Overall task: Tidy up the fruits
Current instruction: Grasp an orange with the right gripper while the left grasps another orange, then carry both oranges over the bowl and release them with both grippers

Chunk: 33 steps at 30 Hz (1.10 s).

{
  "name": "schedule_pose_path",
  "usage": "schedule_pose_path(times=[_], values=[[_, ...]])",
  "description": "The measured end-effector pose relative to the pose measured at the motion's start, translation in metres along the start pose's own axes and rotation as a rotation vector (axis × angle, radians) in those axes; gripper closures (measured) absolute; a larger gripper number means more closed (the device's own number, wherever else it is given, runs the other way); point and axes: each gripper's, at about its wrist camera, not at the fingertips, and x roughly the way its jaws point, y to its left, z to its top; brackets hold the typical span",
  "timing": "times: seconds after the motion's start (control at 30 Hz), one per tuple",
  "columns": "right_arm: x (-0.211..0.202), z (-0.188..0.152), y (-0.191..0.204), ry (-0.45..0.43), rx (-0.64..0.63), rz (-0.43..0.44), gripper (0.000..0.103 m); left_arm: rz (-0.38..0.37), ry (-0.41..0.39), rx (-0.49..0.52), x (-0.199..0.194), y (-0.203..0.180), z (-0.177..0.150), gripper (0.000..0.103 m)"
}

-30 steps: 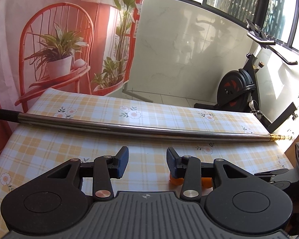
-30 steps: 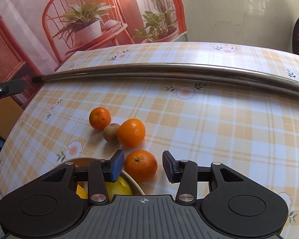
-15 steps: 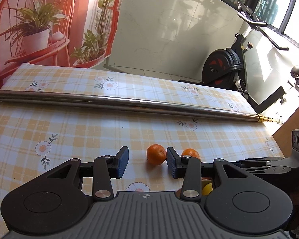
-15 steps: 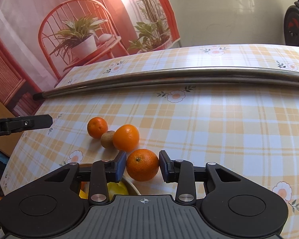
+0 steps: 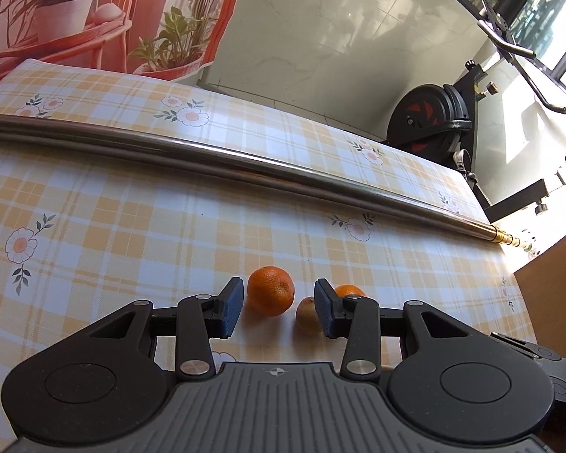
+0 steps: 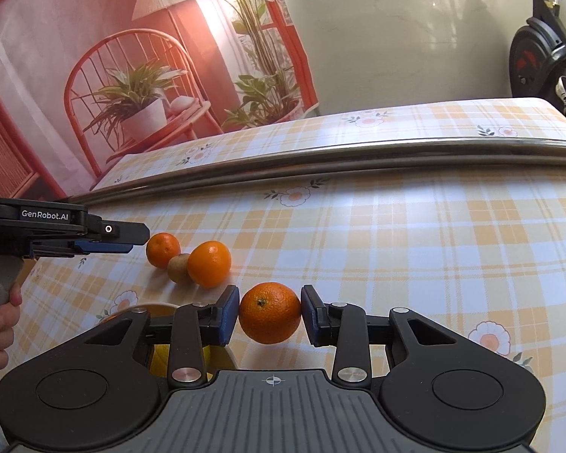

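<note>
Two fruits sit ahead of your left gripper [image 5: 277,307], jaws wide: a mandarin [image 5: 271,290] and, probably, a kiwi [image 5: 306,311]. Right wrist view: your right gripper [image 6: 269,316] clamps an orange [image 6: 270,312] level above the tablecloth [image 6: 415,249].

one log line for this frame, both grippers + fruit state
right gripper: shut on orange | left gripper: open, nearing small orange | on table: kiwi, second orange | bowl: partly hidden
</note>
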Motion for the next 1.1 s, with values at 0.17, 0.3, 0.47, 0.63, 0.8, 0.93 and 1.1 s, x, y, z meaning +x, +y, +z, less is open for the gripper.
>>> schedule_pose_path(times=[0.17,0.3,0.47,0.63,0.8,0.93,1.1], values=[[-0.006,-0.005,-0.004,-0.021,0.028,0.016,0.07,0.002,0.01,-0.082,0.016,0.002,0.003,0.059],[-0.012,-0.008,-0.006,-0.032,0.044,0.019,0.07,0.005,0.025,-0.107,0.026,0.003,0.002,0.059],[-0.019,-0.012,-0.006,-0.044,0.066,0.028,0.07,0.005,0.036,-0.133,0.037,0.005,-0.001,0.06],[-0.025,-0.017,-0.004,-0.047,0.071,0.031,0.07,0.014,0.025,-0.132,0.04,0.004,-0.004,0.069],[-0.032,-0.02,0.001,-0.053,0.072,0.037,0.07,0.02,-0.004,-0.104,0.029,0.002,-0.01,0.07],[-0.042,-0.021,0.007,-0.065,0.064,0.048,0.07,0.022,-0.043,-0.032,0.006,-0.006,-0.014,0.07],[-0.054,-0.024,0.02,-0.08,0.04,0.067,0.07,0.005,-0.075,0.039,-0.03,-0.016,-0.028,0.07]])
